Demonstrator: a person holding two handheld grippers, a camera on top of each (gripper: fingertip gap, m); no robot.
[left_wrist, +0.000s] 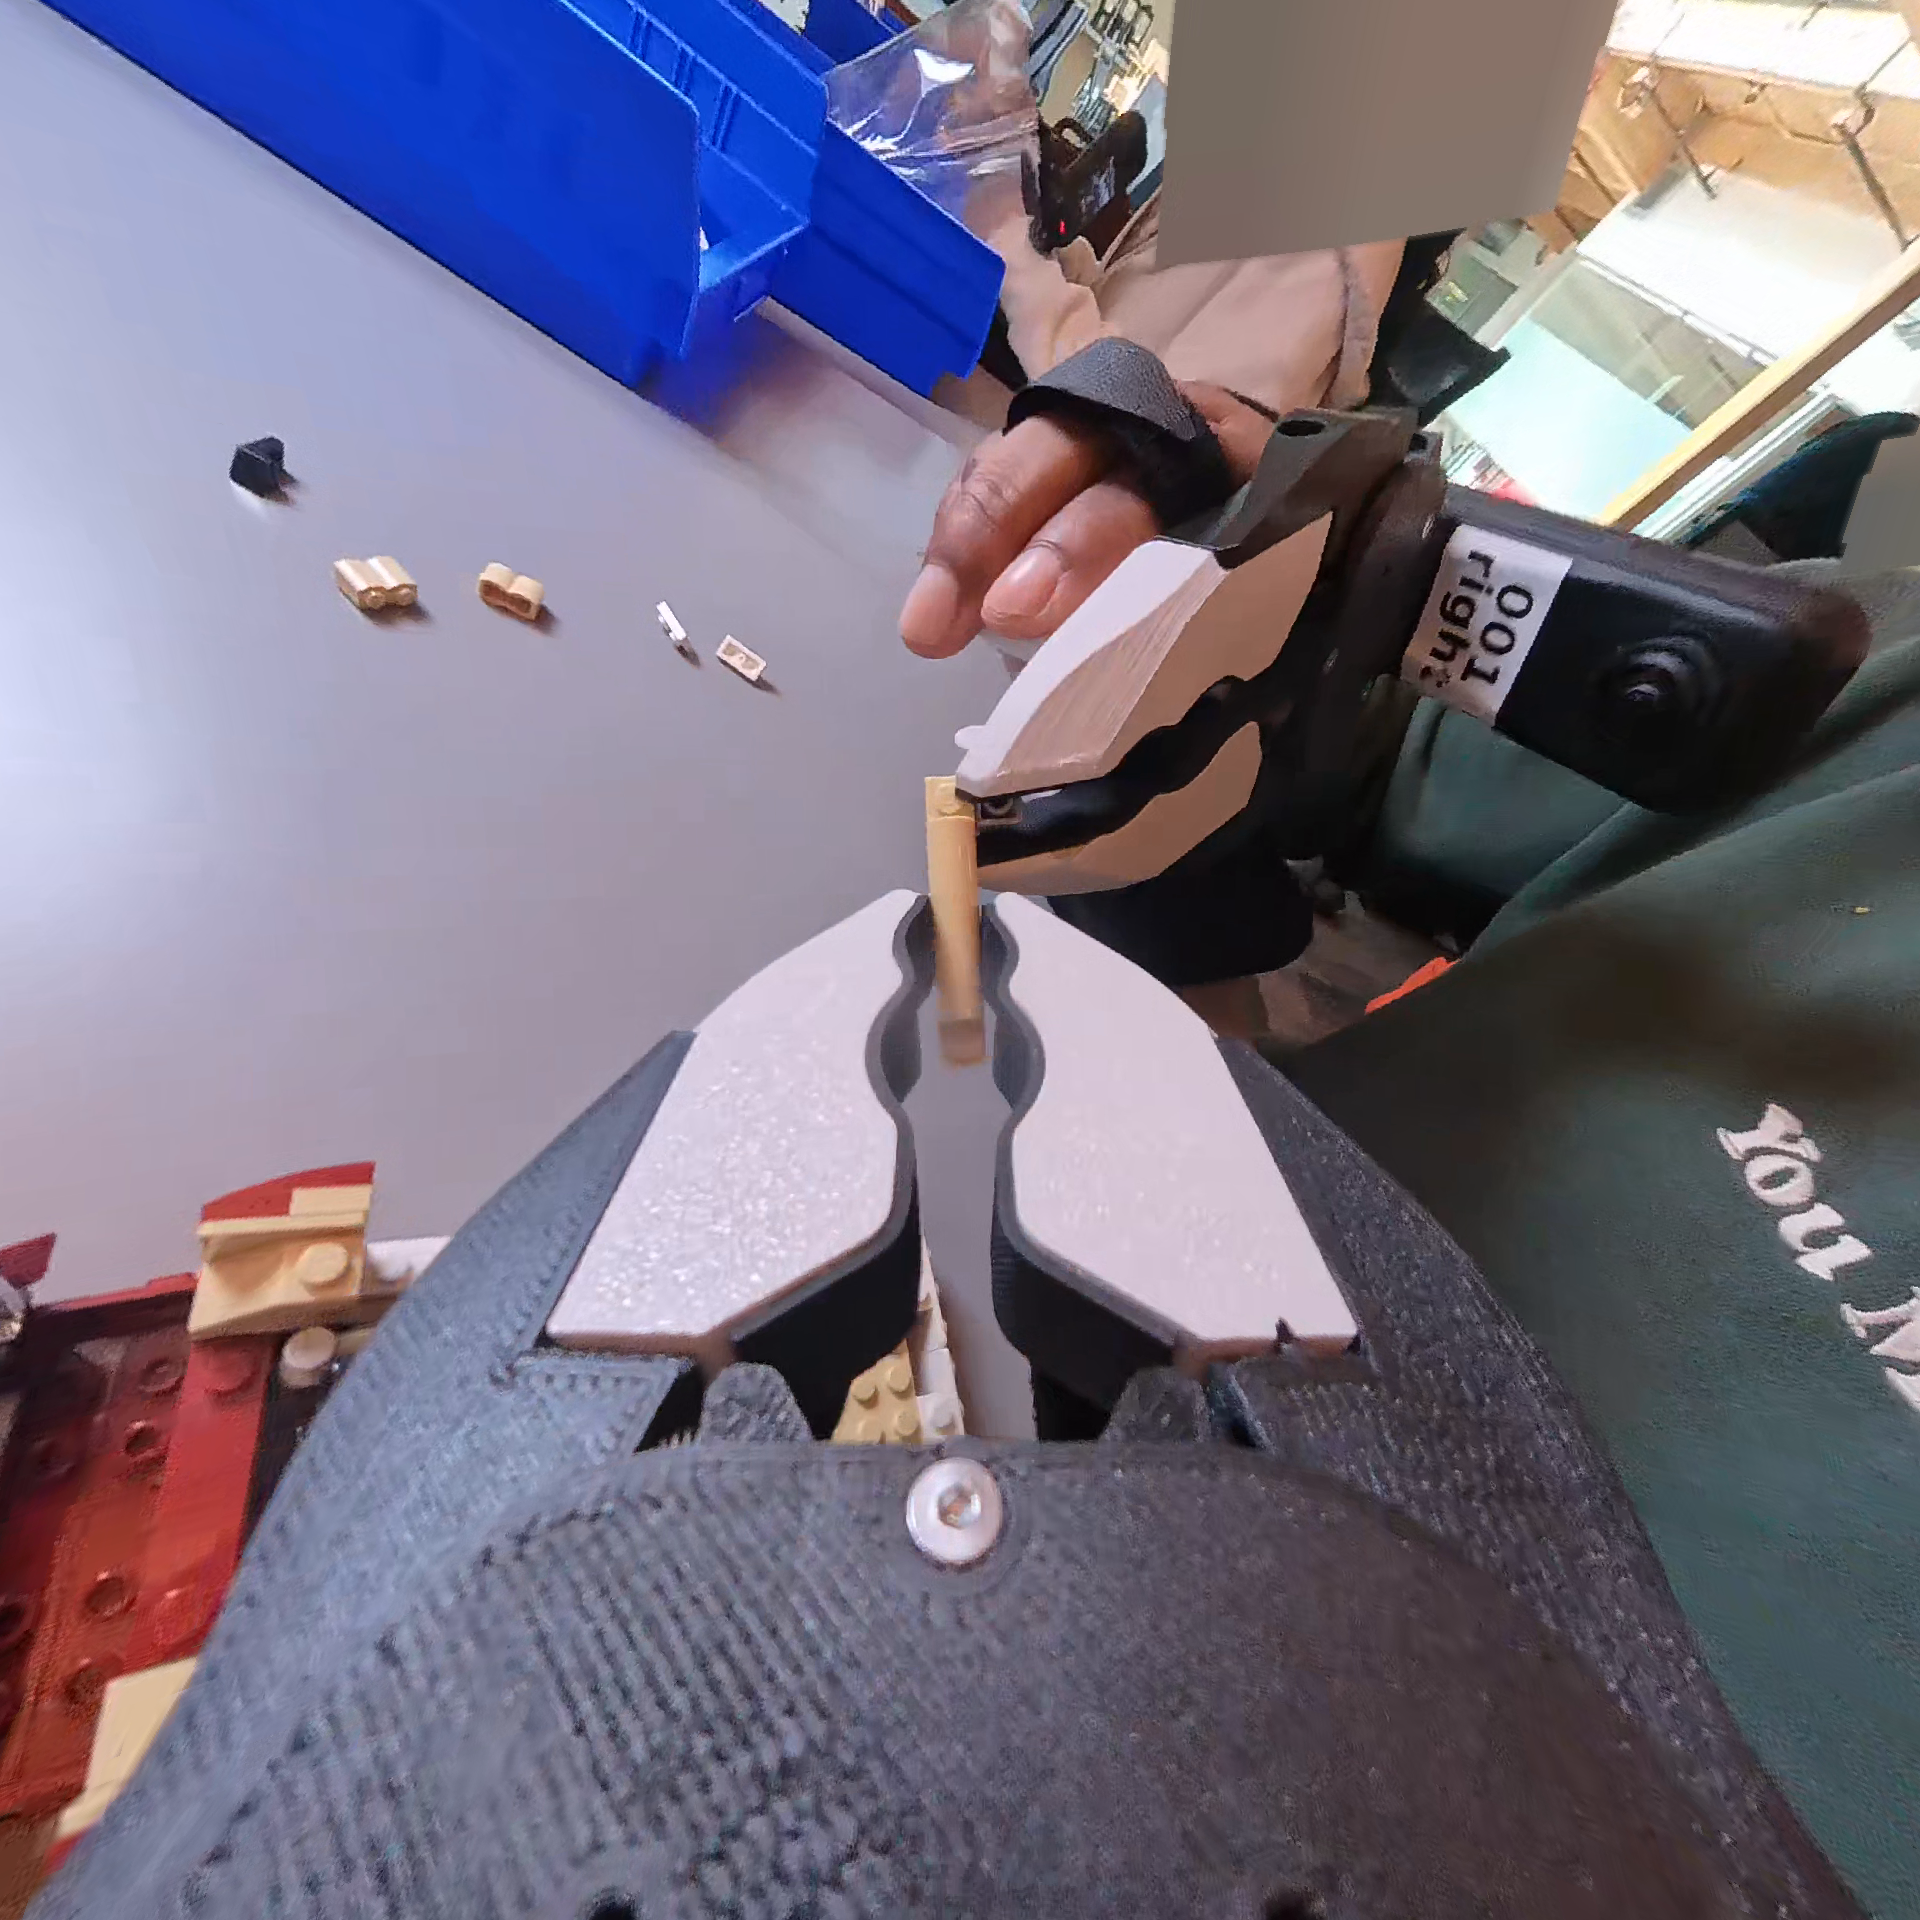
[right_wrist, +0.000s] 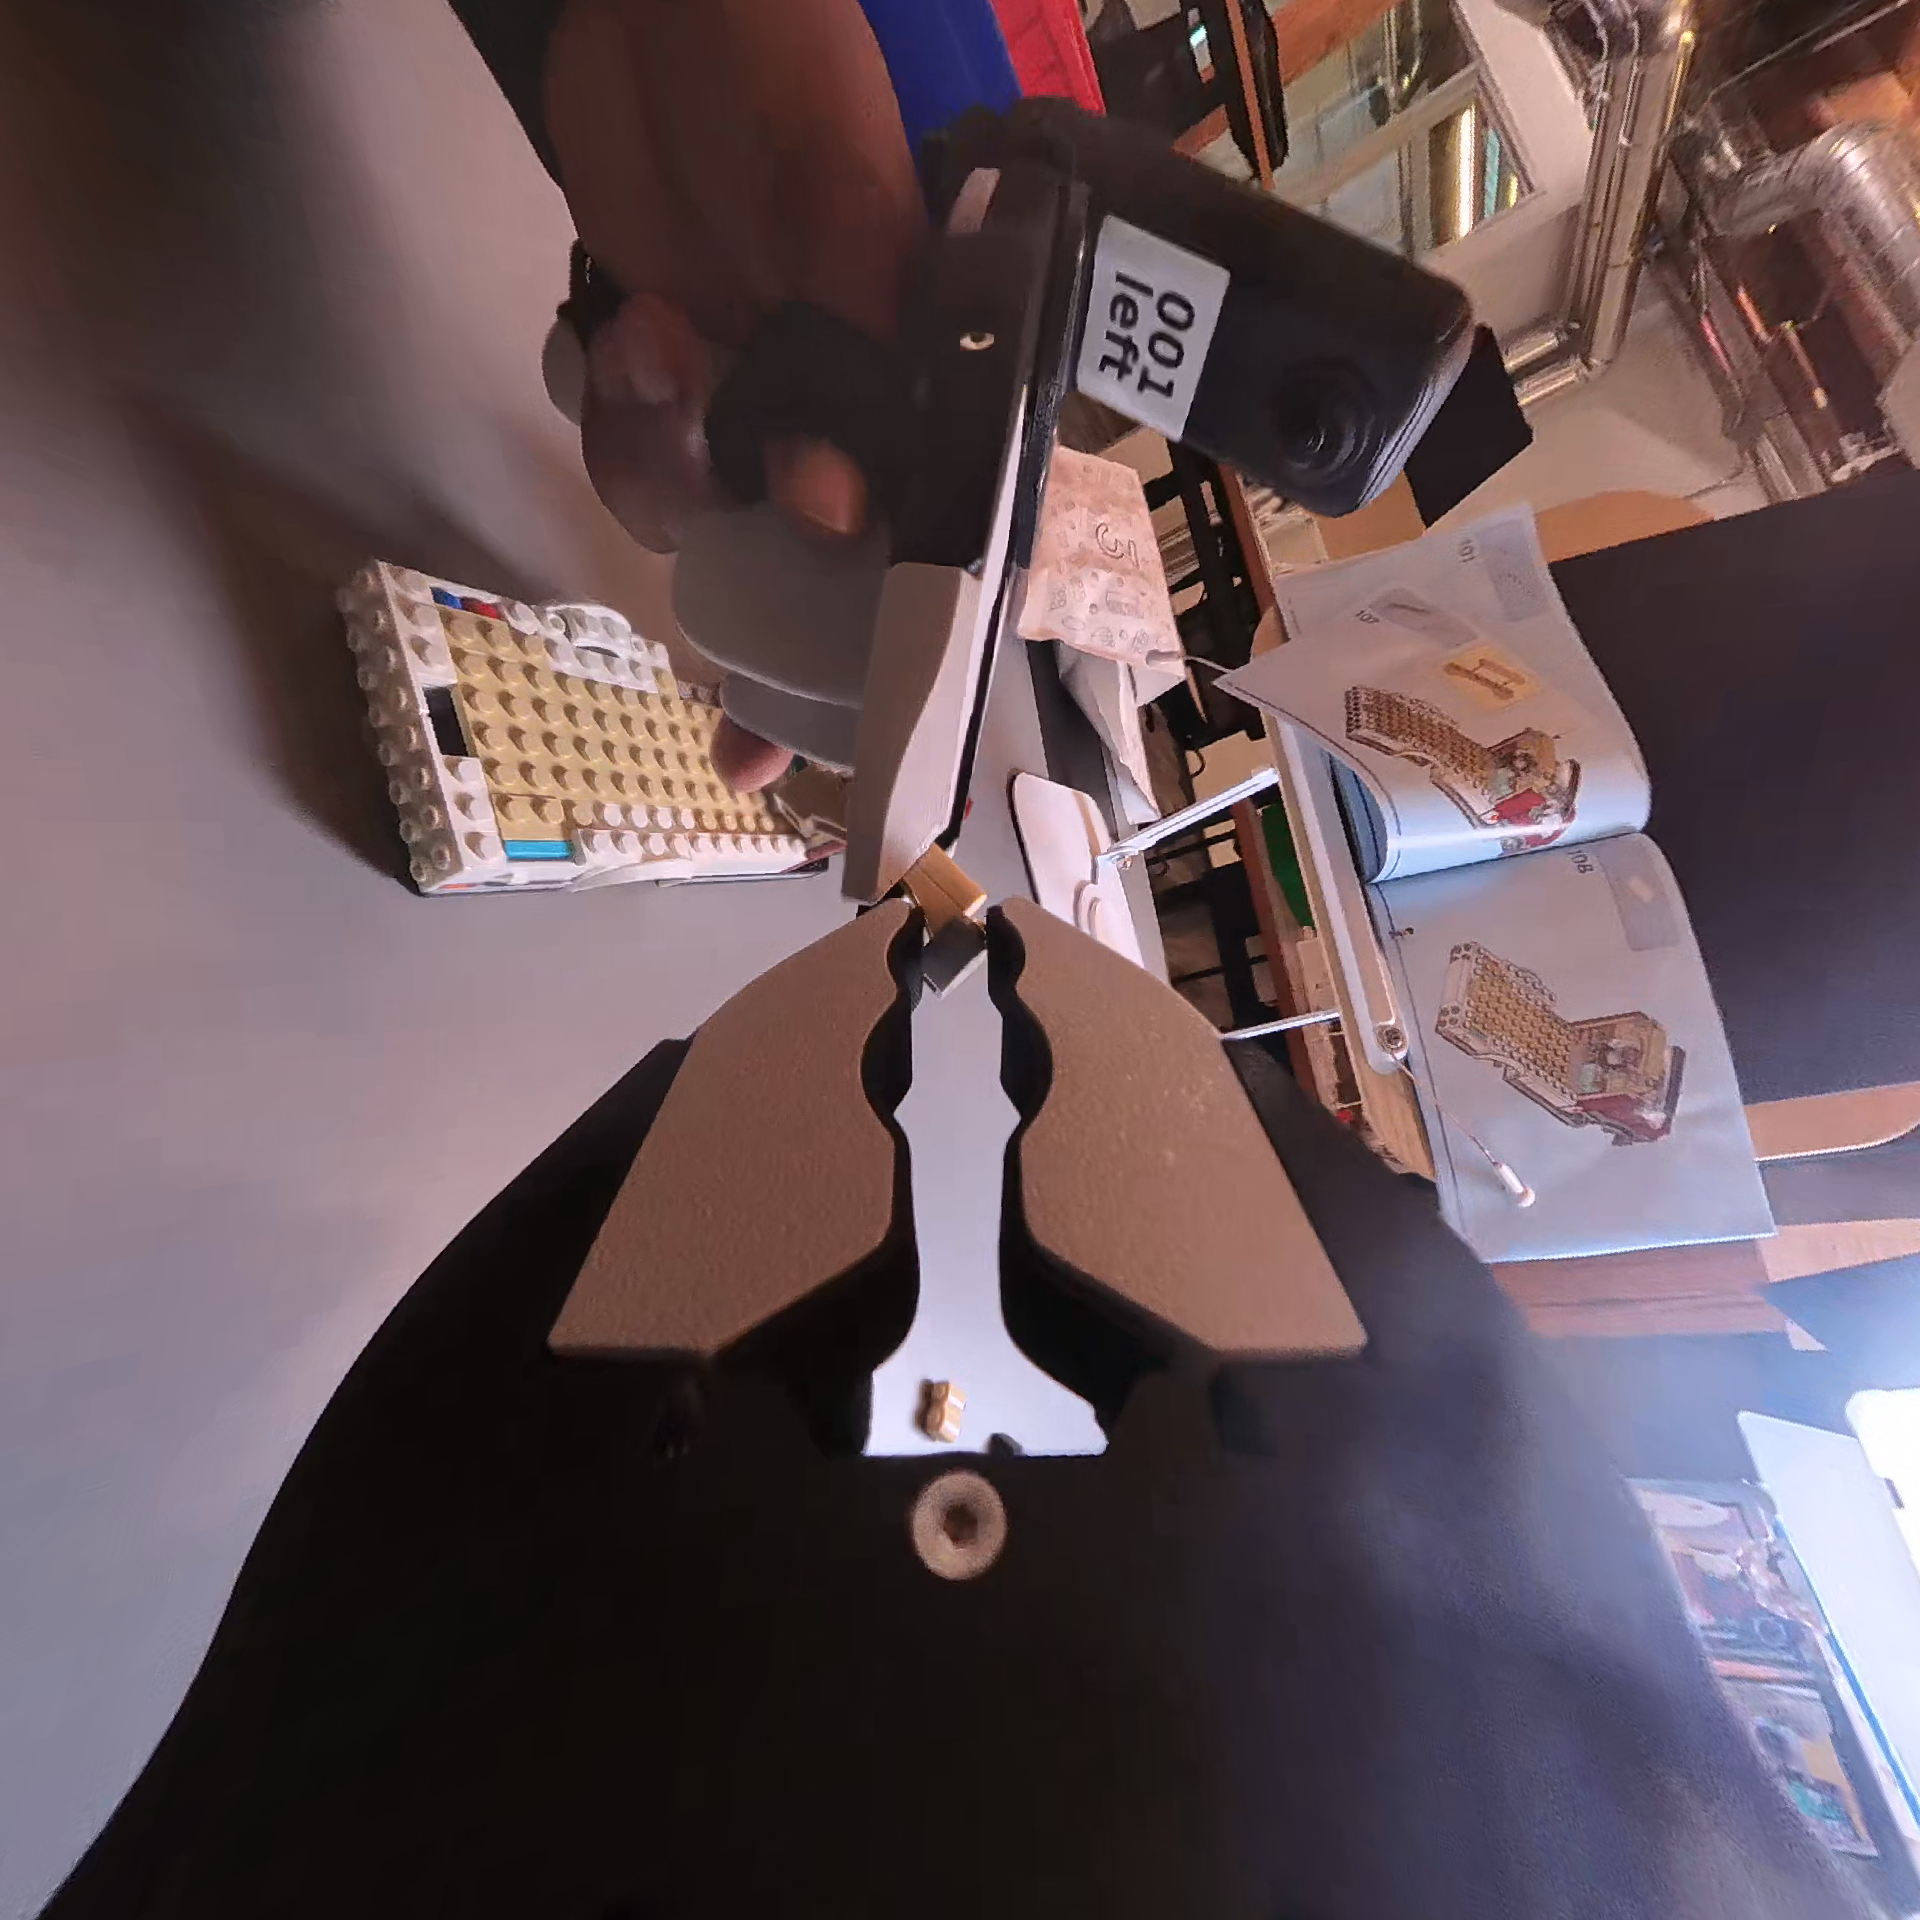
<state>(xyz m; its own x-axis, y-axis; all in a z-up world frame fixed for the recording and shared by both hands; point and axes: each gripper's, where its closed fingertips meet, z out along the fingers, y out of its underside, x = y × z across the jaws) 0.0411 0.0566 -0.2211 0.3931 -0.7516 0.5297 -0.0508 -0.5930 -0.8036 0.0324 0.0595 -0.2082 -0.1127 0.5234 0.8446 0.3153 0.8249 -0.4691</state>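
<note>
Surface: we work above a pale grey table, with shelving and pipework of a workshop behind.
Left fingers: our left gripper is drawn in on a slim tan bar. The tips meet it on both sides, and the bar stands up out of them towards the other tool.
Right fingers: our right gripper pinches a small grey piece right at its tips. From the left wrist view the same tips sit against the upper end of the bar.
Where the pieces meet: the grey piece touches the bar near its top. We cannot tell whether the two are locked together or only pressed.
Pose: the two tools stand nose to nose, well clear of the table. The bar's lower end is blurred.
Hands: a hand with a black strap grips the right tool, its fingertips resting on the upper finger.
Loose parts: farther out on the table lie a black piece, two tan pieces, and two small pale pieces. One more tan bit lies under the right tool.
Builds: a white and tan studded build lies beyond the left tool, and a red and tan build sits beside it.
Edges: blue bins line the far side, and an open booklet lies on a stand.
</note>
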